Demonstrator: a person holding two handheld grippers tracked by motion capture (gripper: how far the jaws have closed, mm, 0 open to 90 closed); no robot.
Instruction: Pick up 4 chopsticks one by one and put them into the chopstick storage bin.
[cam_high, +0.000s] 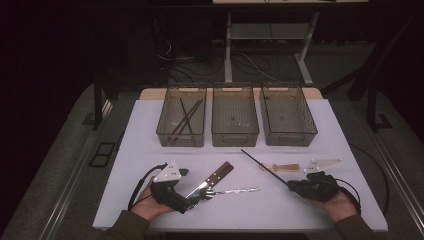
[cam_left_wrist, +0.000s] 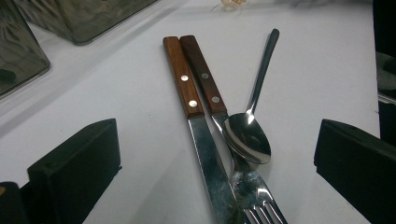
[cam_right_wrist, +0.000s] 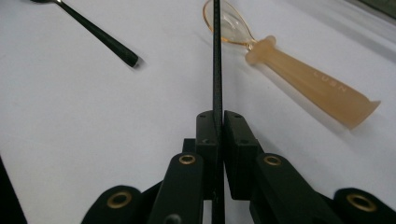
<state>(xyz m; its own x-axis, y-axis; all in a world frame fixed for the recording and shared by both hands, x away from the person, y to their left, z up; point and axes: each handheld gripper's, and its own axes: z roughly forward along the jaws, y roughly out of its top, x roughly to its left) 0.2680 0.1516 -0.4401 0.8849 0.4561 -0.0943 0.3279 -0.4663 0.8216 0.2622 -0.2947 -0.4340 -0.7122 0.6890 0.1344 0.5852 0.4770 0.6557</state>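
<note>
My right gripper is shut on a thin black chopstick, which points up and to the left, off the white table. Beside it lies a translucent orange spoon. My left gripper stands open just short of a wooden-handled knife, a wooden-handled fork and a metal spoon. These three lie crossed together on the table, between the jaws but untouched.
Three clear bins stand in a row at the back: the left bin holds dark chopsticks, the middle bin and the right bin look bare. A person's hands hold both grippers at the table's near edge.
</note>
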